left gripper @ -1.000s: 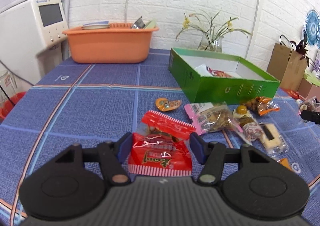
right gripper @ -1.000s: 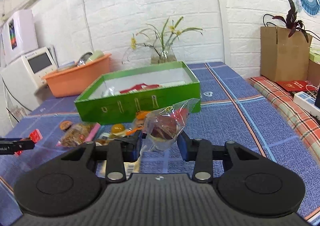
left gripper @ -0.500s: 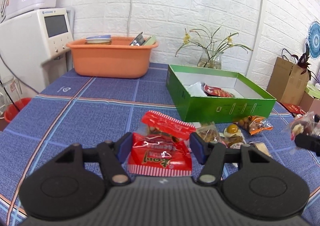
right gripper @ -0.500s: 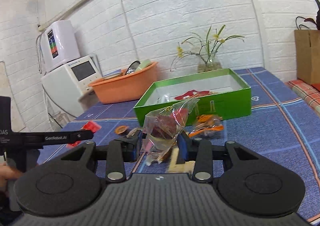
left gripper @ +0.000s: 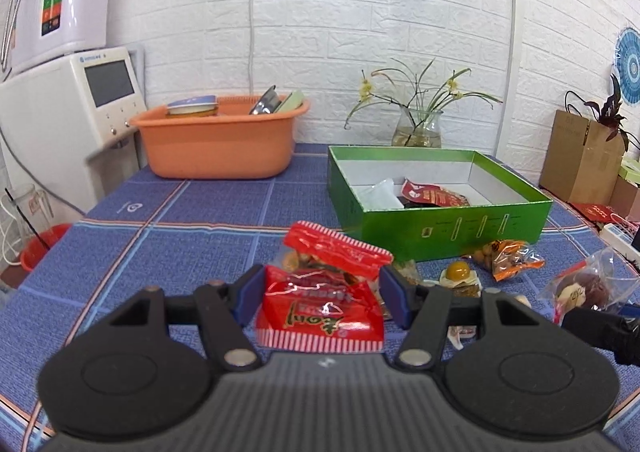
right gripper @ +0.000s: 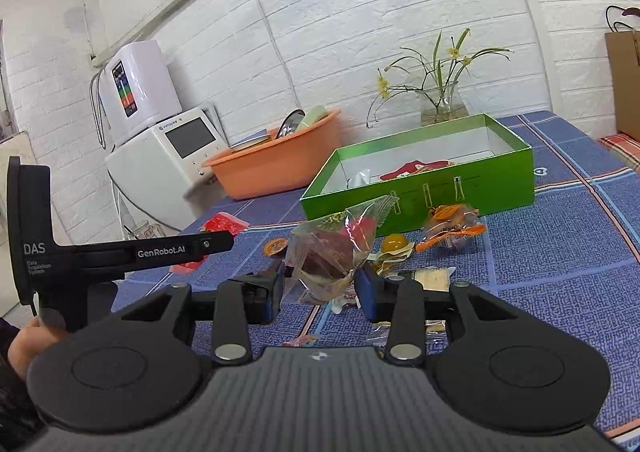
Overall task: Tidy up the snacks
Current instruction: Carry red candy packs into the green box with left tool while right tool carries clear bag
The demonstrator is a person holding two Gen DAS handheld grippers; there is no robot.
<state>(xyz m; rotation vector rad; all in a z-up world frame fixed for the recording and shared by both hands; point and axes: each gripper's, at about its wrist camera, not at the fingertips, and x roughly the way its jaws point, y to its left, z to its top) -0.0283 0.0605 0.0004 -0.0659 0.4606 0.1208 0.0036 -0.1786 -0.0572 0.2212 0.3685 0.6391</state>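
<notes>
Green box (left gripper: 448,240) holds few packets; left gripper (left gripper: 322,298) jaws clamp red snack packet (left gripper: 320,312), right gripper (right gripper: 322,284) jaws clamp clear candy bag (right gripper: 332,248); several snacks (right gripper: 452,230) left on counter (left gripper: 180,252).

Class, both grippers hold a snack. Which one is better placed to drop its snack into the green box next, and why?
Probably the left gripper: its red packet faces the green box just ahead. The right gripper, with its clear packet, has loose snacks in between.

Home kitchen corner: white brick wall (left gripper: 360,12), water purifier (left gripper: 64,0), orange dish basin (left gripper: 220,140), flower vase (left gripper: 418,128) beyond the tool.
</notes>
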